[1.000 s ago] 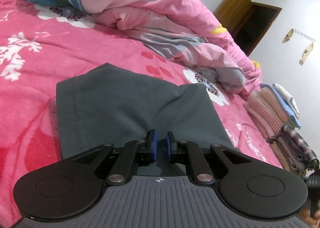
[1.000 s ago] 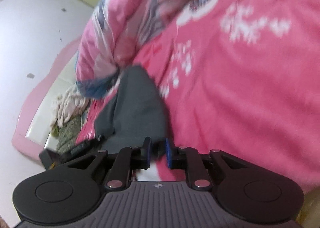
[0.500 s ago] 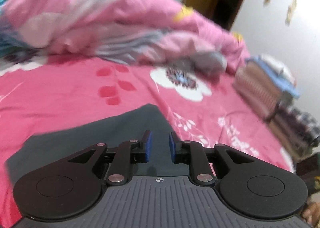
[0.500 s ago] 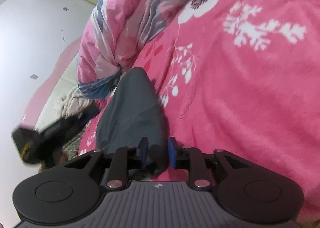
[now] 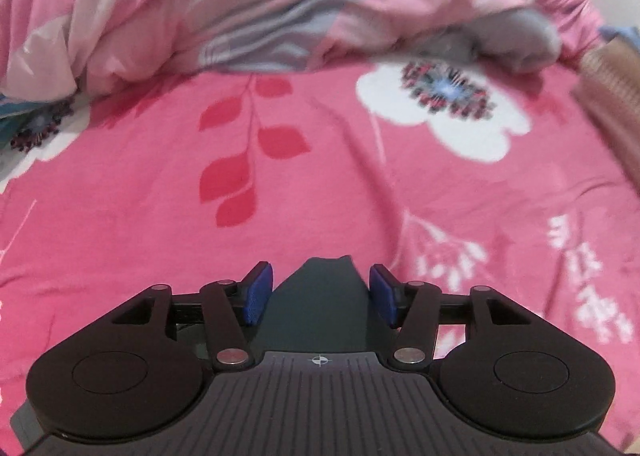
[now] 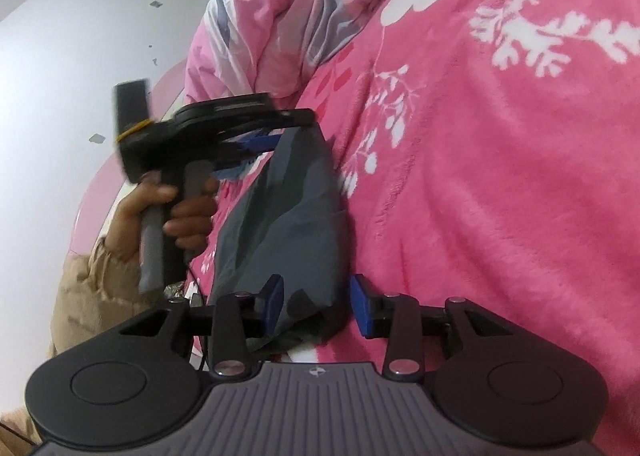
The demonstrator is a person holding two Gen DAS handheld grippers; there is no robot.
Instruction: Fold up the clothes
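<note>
A dark grey garment lies folded into a narrow strip on the pink floral bed sheet. In the left wrist view one pointed end of the garment sits between the blue pads of my left gripper. Its jaws are opening and the pads stand clear of the cloth. The other end lies between the pads of my right gripper, whose jaws are also opening, with a gap on the right side. Blurred in the right wrist view, the left gripper hovers over the strip's far end.
A bunched pink and grey quilt lies across the bed beyond the garment. A stack of folded clothes stands at the right edge. A hand with a beige sleeve holds the left gripper near the bed's edge.
The left gripper swept across the garment to its far end and opened. The right gripper's pads parted from the cloth. The left gripper rose into the right wrist view.
</note>
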